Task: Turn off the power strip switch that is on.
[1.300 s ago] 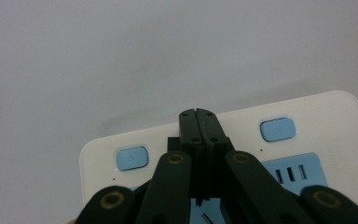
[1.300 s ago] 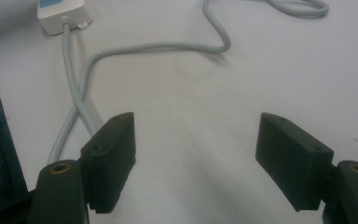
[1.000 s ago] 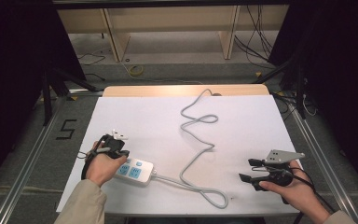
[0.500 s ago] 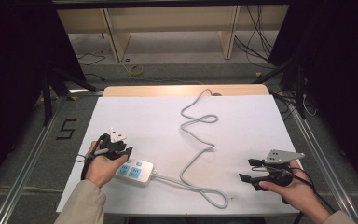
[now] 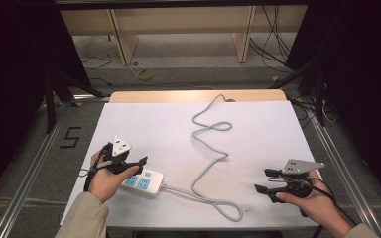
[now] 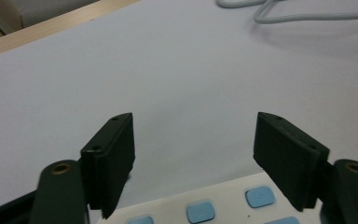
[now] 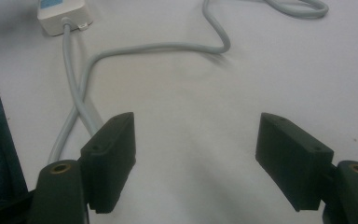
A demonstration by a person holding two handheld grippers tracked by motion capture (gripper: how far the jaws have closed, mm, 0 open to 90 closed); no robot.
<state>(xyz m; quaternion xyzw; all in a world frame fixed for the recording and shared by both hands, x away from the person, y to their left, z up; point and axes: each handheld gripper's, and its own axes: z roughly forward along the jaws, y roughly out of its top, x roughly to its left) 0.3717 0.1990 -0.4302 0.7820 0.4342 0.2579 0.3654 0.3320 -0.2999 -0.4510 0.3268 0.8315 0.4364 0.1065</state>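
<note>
The left claw [image 5: 138, 164] has just been opened wide over the white power strip [image 5: 144, 181], nothing pinched between the jaws; strip judged released, lying flat at the near left of the table [image 5: 258, 134]. Grey cord [image 5: 209, 148] is trailed in loops across the middle. Right claw [image 5: 264, 180] is held spread, empty, near right edge. No containers are seen

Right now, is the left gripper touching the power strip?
Cannot tell. In the left gripper view the left gripper stands open, its jaws having just opened, over the power strip, nothing between them; no view plainly shows a gap or contact.
</note>
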